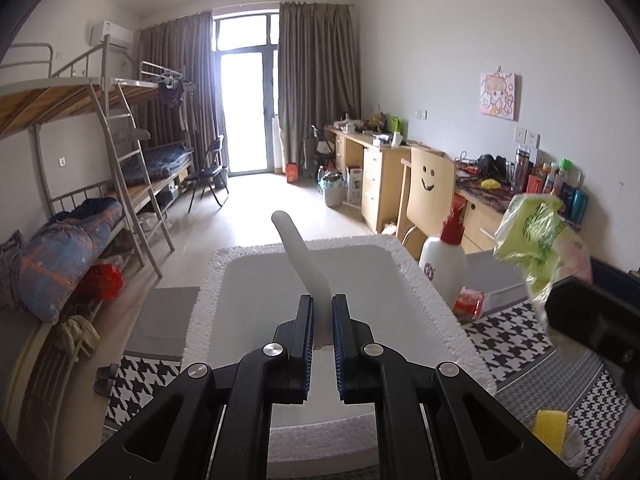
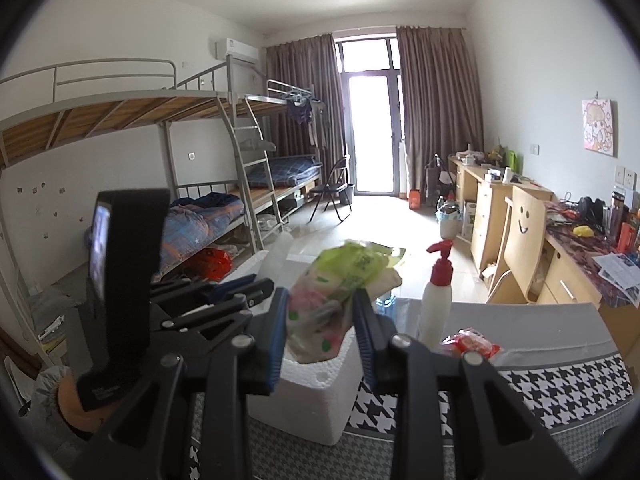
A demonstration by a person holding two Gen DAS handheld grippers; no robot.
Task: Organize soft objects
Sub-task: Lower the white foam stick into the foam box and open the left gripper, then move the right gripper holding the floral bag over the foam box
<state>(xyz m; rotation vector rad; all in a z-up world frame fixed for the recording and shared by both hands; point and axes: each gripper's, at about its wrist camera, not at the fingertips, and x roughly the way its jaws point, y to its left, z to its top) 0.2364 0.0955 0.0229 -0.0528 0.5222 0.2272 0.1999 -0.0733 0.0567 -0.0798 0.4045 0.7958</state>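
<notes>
My left gripper (image 1: pixel 322 304) is shut on a white soft tube-like piece (image 1: pixel 298 254) and holds it over the open white foam box (image 1: pixel 424 280). My right gripper (image 2: pixel 322 304) is shut on a green and pink plastic pack (image 2: pixel 336 292), held above the foam box's corner (image 2: pixel 316 396). That pack also shows in the left wrist view (image 1: pixel 532 236) at the right, with the right gripper's body below it. The left gripper shows in the right wrist view (image 2: pixel 216 300) at the left.
A white pump bottle with a red top (image 1: pixel 444 260) (image 2: pixel 436 308) and a red packet (image 1: pixel 470 302) (image 2: pixel 472 344) stand right of the box on the houndstooth cloth (image 1: pixel 508 340). A yellow sponge (image 1: pixel 551 432) lies at the near right. Bunk beds stand left, desks right.
</notes>
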